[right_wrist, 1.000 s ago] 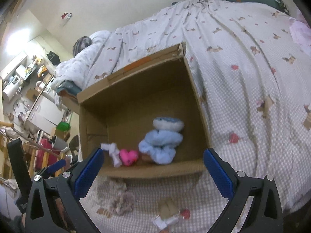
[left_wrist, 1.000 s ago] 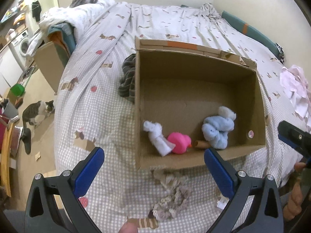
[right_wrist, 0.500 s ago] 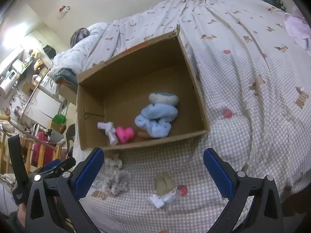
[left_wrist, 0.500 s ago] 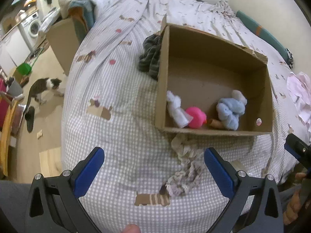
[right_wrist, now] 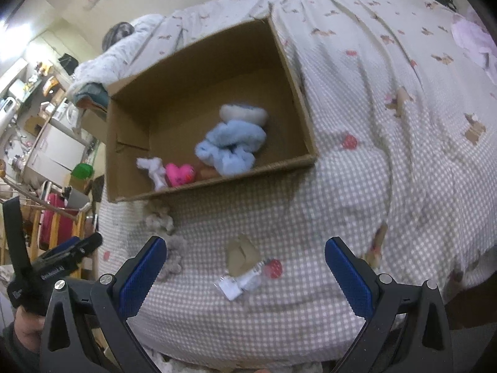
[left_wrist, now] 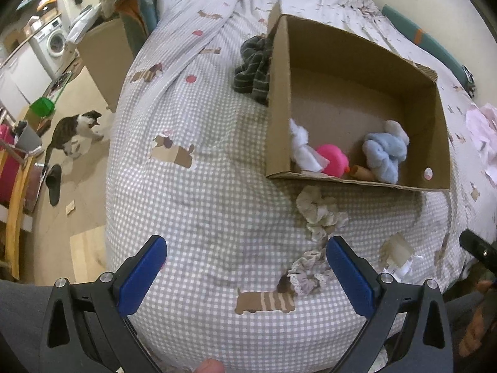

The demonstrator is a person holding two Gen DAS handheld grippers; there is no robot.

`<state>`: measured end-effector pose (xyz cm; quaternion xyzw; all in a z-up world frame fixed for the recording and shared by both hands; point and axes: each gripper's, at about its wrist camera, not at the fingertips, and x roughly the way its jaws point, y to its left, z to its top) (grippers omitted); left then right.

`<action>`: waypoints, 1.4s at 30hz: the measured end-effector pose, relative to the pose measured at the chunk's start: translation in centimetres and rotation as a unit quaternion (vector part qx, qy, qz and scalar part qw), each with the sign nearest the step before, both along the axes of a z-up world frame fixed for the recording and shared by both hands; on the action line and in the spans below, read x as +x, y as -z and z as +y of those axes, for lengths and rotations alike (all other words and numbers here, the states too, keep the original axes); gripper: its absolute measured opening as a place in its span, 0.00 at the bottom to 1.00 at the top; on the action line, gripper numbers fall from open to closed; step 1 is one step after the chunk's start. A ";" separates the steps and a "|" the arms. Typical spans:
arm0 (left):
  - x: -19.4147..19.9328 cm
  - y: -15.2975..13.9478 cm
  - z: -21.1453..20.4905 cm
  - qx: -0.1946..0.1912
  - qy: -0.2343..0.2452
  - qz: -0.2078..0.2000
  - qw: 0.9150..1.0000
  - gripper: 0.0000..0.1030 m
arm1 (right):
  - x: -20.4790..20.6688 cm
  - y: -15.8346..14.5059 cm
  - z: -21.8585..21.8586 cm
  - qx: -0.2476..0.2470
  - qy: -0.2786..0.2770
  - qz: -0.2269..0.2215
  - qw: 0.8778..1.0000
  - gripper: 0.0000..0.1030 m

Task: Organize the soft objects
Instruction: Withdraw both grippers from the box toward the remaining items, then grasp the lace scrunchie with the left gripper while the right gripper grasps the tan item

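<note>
An open cardboard box (left_wrist: 278, 99) lies on the bed and also shows in the right wrist view (right_wrist: 298, 93). Inside are a blue plush (left_wrist: 385, 152), a pink toy (left_wrist: 332, 159) and a white cloth knot (left_wrist: 303, 146). A frilly beige scrunchie string (left_wrist: 320, 217) lies on the blanket in front of the box, also seen in the right wrist view (right_wrist: 161, 217). My left gripper (left_wrist: 245, 267) is open and empty above the blanket, left of the string. My right gripper (right_wrist: 245, 267) is open and empty, hovering over a small wrapped item (right_wrist: 245, 279).
A dark striped cloth (left_wrist: 253, 68) lies against the box's left wall. A pink garment (left_wrist: 481, 133) lies at the bed's right. A cat (left_wrist: 74, 130) sits on the floor left of the bed, near a second cardboard box (left_wrist: 105, 59).
Both grippers have pulled back from the box toward the bed's near edge. More blanket, the scrunchie string and the wrapped item have come into view.
</note>
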<state>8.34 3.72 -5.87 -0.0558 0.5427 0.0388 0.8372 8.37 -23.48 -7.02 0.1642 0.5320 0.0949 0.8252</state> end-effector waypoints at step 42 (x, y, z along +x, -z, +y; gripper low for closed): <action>-0.4 3.5 -6.5 -0.066 0.128 0.057 0.988 0.12 | 1.9 5.2 4.1 -0.078 -0.106 0.077 0.988 0.77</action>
